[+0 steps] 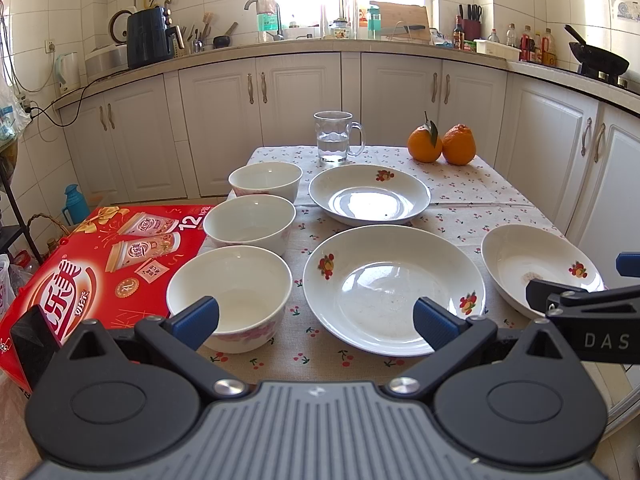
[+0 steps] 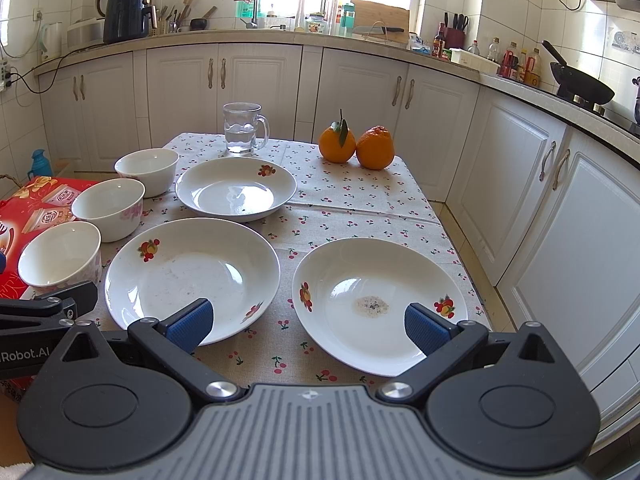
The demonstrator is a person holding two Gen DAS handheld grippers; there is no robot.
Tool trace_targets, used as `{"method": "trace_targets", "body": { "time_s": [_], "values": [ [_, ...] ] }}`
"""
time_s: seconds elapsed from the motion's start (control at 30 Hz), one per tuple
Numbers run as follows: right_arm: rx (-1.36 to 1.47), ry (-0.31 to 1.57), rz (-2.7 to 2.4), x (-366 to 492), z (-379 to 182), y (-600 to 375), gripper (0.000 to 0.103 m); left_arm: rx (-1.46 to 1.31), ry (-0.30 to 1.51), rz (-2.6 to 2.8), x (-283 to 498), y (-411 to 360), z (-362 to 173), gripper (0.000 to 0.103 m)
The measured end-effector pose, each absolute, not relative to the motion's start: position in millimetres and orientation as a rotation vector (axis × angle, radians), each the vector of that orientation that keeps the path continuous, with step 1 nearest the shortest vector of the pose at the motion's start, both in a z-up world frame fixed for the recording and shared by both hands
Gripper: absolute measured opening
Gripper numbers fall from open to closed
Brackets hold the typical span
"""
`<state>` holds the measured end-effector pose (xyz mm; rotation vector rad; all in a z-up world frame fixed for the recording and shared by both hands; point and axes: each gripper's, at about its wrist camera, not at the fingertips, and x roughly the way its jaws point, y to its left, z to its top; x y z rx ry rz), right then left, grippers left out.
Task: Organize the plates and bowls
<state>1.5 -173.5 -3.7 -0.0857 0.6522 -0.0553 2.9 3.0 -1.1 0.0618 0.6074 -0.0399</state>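
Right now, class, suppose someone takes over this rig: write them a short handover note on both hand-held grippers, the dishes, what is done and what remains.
Left hand-held gripper: open, empty, hovering between the nearest bowl and the middle plate.
Right hand-held gripper: open, empty, above the near edge of the plate with crumbs.
Three bowls sit in a row on the left, three plates lie separately on the tablecloth.
Done: nothing stacked.
Left: stack the plates, nest the bowls.

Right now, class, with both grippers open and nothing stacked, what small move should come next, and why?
Probably ease the open right gripper forward to the rim of the near-right white fruit-patterned plate. It lies closest, apart from the others, ready to go onto the neighbouring white plate.
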Motion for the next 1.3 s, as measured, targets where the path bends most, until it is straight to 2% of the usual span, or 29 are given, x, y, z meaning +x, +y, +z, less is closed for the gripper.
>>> {"method": "trace_targets", "body": {
  "time_s": [0.53,0.73,0.9,1.3],
  "values": [
    [-0.098,0.647,-0.03,6.7,-1.5,-182.3,0.103,0.074,0.592,-0.071,13.5,1.5,4.1,0.102],
    [-0.1,0.615,0.015,11.6,6.4,-206.6,0.103,0.071,0.532,-0.105,23.1,1.7,15.1,0.102],
    [-0.124,0.599,0.035,14.6,7.1,-233.8,0.103,0.067,0.554,-0.139,41.4,2.7,19.4,0.102],
    [-0.151,0.692,0.103,11.8,-36.1,-285.5,0.103,0.108,0.564,-0.19,71.7,-16.8,17.3,0.102]
  ]
}}
